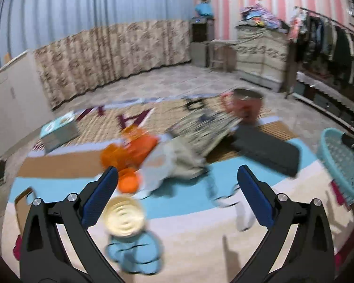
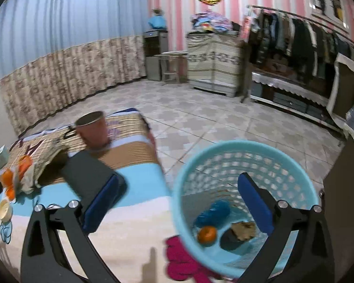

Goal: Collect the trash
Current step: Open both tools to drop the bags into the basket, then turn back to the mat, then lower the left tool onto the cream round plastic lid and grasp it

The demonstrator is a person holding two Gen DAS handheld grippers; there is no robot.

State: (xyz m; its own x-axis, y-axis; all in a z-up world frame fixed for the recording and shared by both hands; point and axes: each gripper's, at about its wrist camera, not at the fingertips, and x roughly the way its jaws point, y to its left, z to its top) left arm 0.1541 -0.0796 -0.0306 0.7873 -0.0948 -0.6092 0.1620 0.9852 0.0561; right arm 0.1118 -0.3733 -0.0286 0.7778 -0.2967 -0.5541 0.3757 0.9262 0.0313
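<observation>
On the striped mat lies trash: orange peel pieces (image 1: 129,151), a crumpled beige wrapper (image 1: 174,162) and a cream round lid (image 1: 124,217). My left gripper (image 1: 177,188) is open and empty, just above them, the lid beside its left finger. A light blue mesh basket (image 2: 224,155) stands at the mat's right edge; it also shows in the left wrist view (image 1: 342,162). It holds an orange piece (image 2: 207,234), a blue crumpled item (image 2: 213,213) and a brown scrap (image 2: 243,231). My right gripper (image 2: 177,188) is open and empty over the basket's rim.
A red cup (image 1: 245,106), a black flat case (image 1: 266,151), a patterned bag (image 1: 205,125) and a teal box (image 1: 59,129) lie on the mat. Tiled floor (image 2: 212,122) lies beyond, with curtains, a cabinet and a clothes rack (image 2: 295,37) at the back.
</observation>
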